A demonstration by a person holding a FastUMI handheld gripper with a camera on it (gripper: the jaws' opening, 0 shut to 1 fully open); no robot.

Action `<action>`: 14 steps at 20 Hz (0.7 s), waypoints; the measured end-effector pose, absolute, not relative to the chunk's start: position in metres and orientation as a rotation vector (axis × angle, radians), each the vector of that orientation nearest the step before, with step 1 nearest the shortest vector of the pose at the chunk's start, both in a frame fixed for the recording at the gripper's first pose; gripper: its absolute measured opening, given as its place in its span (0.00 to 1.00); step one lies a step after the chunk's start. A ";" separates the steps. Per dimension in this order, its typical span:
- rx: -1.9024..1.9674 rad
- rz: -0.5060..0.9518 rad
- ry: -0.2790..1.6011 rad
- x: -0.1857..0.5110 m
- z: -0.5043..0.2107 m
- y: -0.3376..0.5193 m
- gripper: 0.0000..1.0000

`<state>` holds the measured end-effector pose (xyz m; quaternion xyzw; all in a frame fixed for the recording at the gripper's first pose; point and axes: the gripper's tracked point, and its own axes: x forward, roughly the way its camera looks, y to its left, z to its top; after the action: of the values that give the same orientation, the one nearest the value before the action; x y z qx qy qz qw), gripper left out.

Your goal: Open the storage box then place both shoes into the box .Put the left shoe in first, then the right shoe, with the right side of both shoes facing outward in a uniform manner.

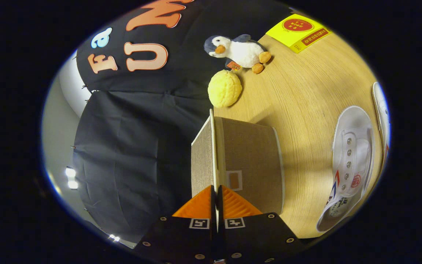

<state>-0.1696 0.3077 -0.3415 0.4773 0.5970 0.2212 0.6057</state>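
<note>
The view is rolled sideways. A beige fabric storage box [249, 157] stands on the wooden table [306, 95] just ahead of the fingers. Its lid [200, 157] has a thin pale rim running straight out from the fingertips. My gripper [216, 190] is shut on that rim, one finger on each side. The lid looks slightly raised from the box body, though I cannot tell how far. A white canvas shoe [350, 165] with metal eyelets lies on the table beyond the box's far side. A second white shoe [381, 106] shows partly, just past the first.
A plush penguin [238, 49] and a round yellow bumpy toy [225, 88] lie on the table against the booth's black cloth wall, beyond the box. A flat yellow packet [299, 32] lies farther along the table. Bare wood separates the box and the shoes.
</note>
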 end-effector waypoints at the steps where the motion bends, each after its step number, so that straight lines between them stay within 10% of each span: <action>1: 1.105 0.519 1.370 -0.167 -0.335 0.308 0.01; 14: 0.984 0.716 1.193 -0.122 -0.212 0.387 0.02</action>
<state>-0.1219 0.3868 -0.2116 0.4346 0.5269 0.3162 0.6584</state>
